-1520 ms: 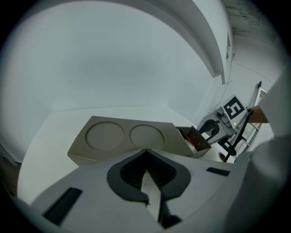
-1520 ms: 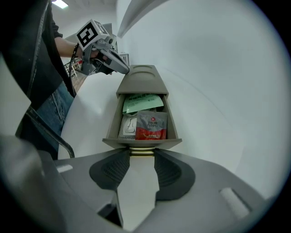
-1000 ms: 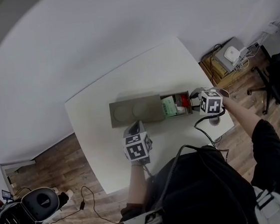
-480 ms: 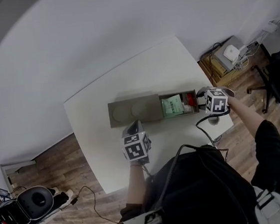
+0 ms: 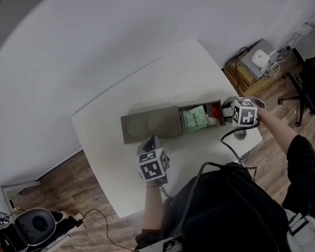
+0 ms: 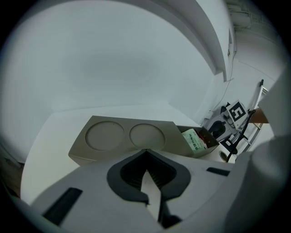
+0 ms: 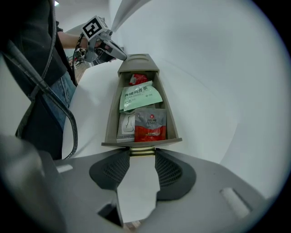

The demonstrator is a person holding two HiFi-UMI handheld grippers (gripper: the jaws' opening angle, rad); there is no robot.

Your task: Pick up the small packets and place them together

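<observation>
A grey box (image 5: pixel 150 124) with two round dents on its lid lies on the white table (image 5: pixel 110 156). Its drawer (image 5: pixel 220 122) stands pulled out to the right. Inside lie a green packet (image 7: pixel 140 96), a red packet (image 7: pixel 151 125), a white packet (image 7: pixel 126 126) and a small red one (image 7: pixel 136 79) at the back. My right gripper (image 7: pixel 142 154) is shut on the drawer's brass handle (image 7: pixel 142 152). My left gripper (image 6: pixel 146 152) hovers just in front of the box (image 6: pixel 122 136), shut on nothing. It also shows the green packet (image 6: pixel 194 140).
The table's right corner (image 5: pixel 255 139) is close behind the right gripper (image 5: pixel 228 113). A black cable (image 5: pixel 230 142) trails over the table edge there. Beyond the table are a wooden floor, a crate with devices (image 5: pixel 258 63) and a chair (image 5: pixel 311 88).
The right gripper has drawn the drawer further out to the right, so more of the packets show. The left gripper has stayed where it was.
</observation>
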